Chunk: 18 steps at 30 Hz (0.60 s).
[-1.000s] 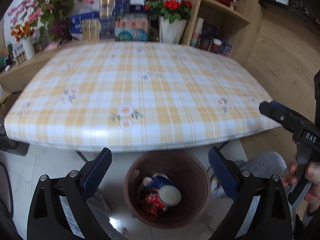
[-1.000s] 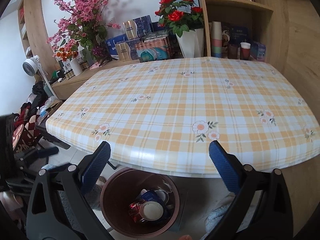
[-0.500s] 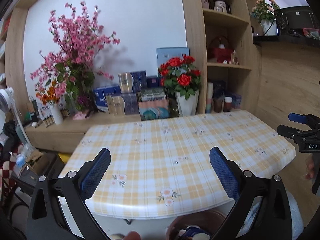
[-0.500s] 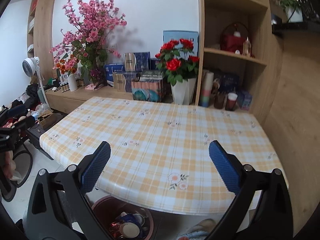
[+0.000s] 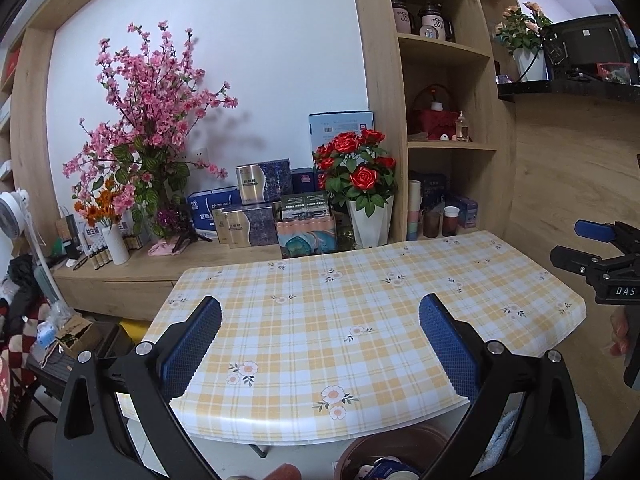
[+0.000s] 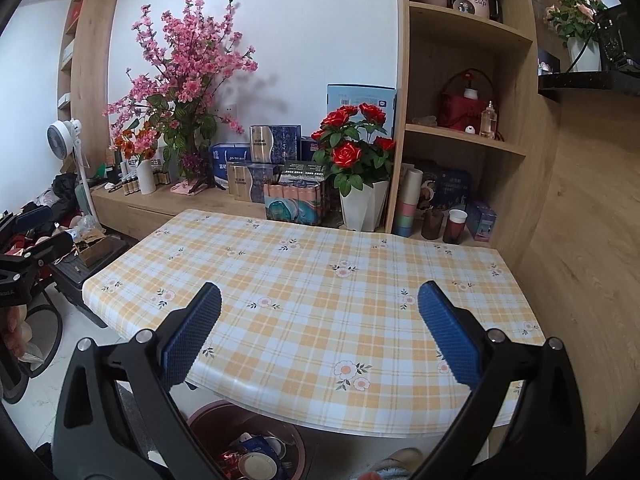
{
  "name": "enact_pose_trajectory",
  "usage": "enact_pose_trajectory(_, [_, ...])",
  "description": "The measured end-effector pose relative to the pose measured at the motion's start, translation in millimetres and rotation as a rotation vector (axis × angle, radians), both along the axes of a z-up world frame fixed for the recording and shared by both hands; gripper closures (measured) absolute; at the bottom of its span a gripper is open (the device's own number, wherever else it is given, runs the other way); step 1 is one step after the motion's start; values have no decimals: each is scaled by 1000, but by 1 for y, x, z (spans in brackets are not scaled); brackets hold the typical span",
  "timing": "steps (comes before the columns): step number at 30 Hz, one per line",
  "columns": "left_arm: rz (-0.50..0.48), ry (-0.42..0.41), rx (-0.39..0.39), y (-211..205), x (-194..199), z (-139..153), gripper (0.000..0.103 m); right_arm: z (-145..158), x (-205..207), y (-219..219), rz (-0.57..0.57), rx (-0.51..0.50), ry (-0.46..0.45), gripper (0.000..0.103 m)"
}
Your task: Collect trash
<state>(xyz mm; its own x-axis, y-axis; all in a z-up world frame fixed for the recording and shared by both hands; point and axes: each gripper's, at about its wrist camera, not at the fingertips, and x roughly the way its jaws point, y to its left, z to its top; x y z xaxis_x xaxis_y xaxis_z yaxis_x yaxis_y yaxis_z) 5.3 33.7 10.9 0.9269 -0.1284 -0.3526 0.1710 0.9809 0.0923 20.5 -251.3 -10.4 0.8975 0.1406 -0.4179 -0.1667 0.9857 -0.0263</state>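
A brown round bin stands on the floor under the near edge of the table; inside it lie crushed wrappers and cups. The left wrist view catches only the bin's rim at the bottom. My left gripper is open and empty, held above the table's front edge. Over the same yellow checked tablecloth, my right gripper is also open with nothing between its blue pads. No trash shows on the tabletop. The right gripper appears at the far right of the left wrist view.
Behind the table a low wooden sideboard carries boxes, a red rose pot and pink blossoms. Shelves with cups rise at the right. A fan and clutter fill the left floor.
Both grippers have risen and tilted up from looking down at the bin to looking across the table toward the wall. The bin has slid to the bottom of both views. Both stay open.
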Motion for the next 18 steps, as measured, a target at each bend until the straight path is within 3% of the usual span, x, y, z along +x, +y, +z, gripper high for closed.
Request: enact_pose_trajectory(18, [0,15,-34,-3,4,2,6,-1,1,-4,-9,16,7,6])
